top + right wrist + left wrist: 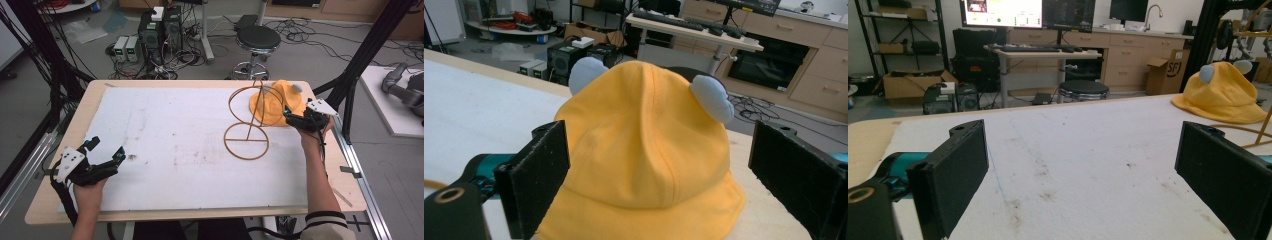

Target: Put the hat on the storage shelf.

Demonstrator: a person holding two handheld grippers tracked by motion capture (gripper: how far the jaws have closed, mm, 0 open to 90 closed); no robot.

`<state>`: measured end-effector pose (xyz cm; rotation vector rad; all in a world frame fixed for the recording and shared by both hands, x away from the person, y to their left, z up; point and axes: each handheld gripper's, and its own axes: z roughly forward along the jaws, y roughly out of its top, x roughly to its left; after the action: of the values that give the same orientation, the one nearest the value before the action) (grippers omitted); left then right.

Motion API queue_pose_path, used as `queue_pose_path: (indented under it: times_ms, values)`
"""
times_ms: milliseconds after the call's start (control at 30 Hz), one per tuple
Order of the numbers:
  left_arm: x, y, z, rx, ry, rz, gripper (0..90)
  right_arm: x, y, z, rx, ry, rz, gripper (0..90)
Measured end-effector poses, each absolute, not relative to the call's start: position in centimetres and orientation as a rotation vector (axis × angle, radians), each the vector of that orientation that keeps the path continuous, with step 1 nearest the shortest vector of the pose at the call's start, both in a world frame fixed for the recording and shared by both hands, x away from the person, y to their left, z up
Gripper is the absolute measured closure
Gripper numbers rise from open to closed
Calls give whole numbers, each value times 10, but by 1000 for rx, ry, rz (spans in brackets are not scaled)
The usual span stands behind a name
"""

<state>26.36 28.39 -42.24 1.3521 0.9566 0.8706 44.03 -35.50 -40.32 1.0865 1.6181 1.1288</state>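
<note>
At the table's far right corner, beside the stand, the hat should be gripped low on its crown by the wide-open, empty right gripper.

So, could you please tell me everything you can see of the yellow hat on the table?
The yellow hat is a soft bucket hat, seemingly fabric, with a rounded, seamed crown, a floppy brim and two pale grey-blue ear-like pads near the top. It sits crown up, brim spread, at the far right corner of the table, partly on the white mat, just behind the brown wire stand. The right gripper is open, its jaws either side of the crown; whether they touch it is unclear.
</note>
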Motion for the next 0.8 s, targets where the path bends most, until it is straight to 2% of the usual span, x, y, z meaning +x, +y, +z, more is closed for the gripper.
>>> queue_pose_path:
  times_ms: [200, 400, 733, 800]
  values:
    - [262, 284, -420, 1349, 953, 891, 74, 454, -354, -404, 1087, 1616, 1131, 102]
    - [262, 284, -419, 1354, 950, 902, 74, 464, -350, -405, 1064, 1641, 1135, 153]
    - [261, 284, -419, 1353, 951, 904, 74, 480, -354, -426, 1107, 1673, 1111, 208]
    - [261, 283, -419, 1357, 949, 902, 74, 483, -352, -430, 1099, 1694, 1107, 243]
